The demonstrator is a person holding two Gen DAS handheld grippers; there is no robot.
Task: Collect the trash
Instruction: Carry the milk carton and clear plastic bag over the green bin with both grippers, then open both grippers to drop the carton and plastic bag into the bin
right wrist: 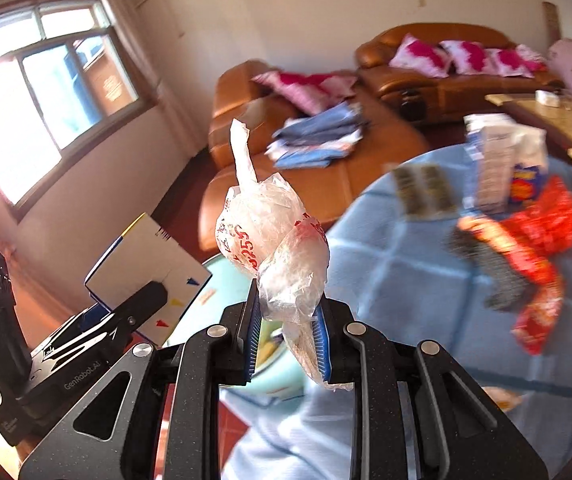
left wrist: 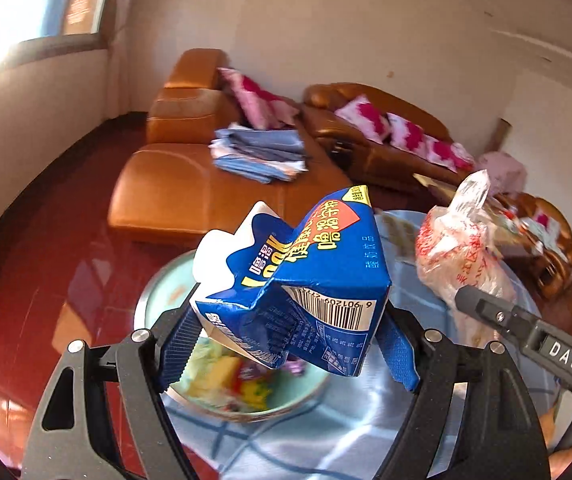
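Observation:
My left gripper (left wrist: 290,344) is shut on a crushed blue milk carton (left wrist: 298,276) and holds it in the air above a pale green bin (left wrist: 153,292) that has colourful wrappers inside. My right gripper (right wrist: 288,344) is shut on a crumpled clear plastic bag with red print (right wrist: 273,248), held up beside the carton; the bag also shows in the left wrist view (left wrist: 462,248). The carton's white side shows in the right wrist view (right wrist: 145,268). A red wrapper (right wrist: 542,248) and a blue-and-white box (right wrist: 498,160) lie on the blue checked tablecloth (right wrist: 406,280).
An orange leather sofa (left wrist: 189,184) with folded blue cloth (left wrist: 261,152) and pink cushions (left wrist: 386,124) stands behind the table. A wooden coffee table (right wrist: 558,120) is at the far right. The floor is glossy red. A window (right wrist: 45,92) is on the left.

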